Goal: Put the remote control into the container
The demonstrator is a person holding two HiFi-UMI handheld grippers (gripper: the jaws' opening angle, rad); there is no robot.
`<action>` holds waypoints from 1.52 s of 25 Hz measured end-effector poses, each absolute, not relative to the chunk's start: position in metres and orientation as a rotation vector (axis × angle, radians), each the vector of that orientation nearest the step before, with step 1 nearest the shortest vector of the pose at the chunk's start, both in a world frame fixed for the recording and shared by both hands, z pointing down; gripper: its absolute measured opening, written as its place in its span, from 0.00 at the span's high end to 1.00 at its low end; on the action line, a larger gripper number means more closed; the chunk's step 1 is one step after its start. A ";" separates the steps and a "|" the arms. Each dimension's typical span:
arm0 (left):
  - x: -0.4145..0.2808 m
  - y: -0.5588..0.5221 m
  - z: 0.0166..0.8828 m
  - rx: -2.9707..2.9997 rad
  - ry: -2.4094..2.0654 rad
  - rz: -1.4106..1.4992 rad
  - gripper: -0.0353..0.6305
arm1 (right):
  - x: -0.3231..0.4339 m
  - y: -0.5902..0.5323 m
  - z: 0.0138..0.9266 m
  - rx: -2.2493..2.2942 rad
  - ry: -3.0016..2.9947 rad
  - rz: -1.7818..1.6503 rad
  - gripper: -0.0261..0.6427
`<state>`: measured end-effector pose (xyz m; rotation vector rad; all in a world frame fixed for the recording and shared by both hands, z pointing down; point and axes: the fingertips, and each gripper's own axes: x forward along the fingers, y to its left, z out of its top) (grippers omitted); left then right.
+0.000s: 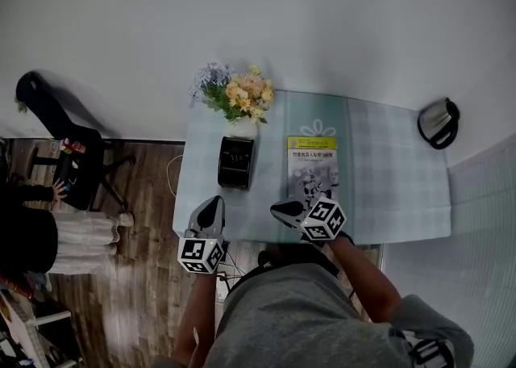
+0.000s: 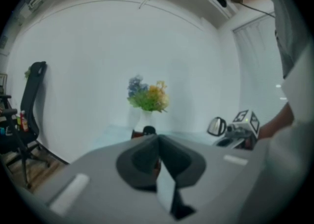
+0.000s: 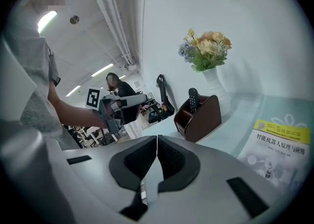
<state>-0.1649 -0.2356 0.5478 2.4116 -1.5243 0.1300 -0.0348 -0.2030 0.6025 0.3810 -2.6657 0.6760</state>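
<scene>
The black remote control [image 3: 193,99] stands upright in a dark brown wooden container [image 3: 203,117] on the pale checked table [image 1: 387,181]. From above, the container [image 1: 235,162] sits near the table's left side, below the flowers. In the left gripper view its top [image 2: 142,132] peeks over the jaws. My left gripper [image 1: 213,207] hovers at the table's front edge, just short of the container, jaws shut with nothing between them [image 2: 158,142]. My right gripper [image 1: 284,210] is beside it over the front edge, also shut and empty [image 3: 157,139].
A white vase of flowers [image 1: 238,100] stands behind the container. A yellow-topped booklet [image 1: 311,166] lies right of it. A kettle [image 1: 438,123] sits at the far right corner. A black chair [image 1: 72,156] and a person [image 1: 32,237] are on the floor at left.
</scene>
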 end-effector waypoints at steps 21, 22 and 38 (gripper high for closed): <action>-0.139 -0.179 0.532 2.496 -1.238 0.055 0.95 | -0.035 -0.176 0.565 0.392 -2.743 0.587 0.93; -0.136 -0.178 0.531 2.501 -1.220 0.051 0.95 | -0.035 -0.174 0.565 0.386 -2.738 0.579 0.93; -0.123 -0.172 0.532 2.517 -1.088 0.048 0.95 | -0.043 -0.164 0.558 0.341 -2.717 0.497 0.94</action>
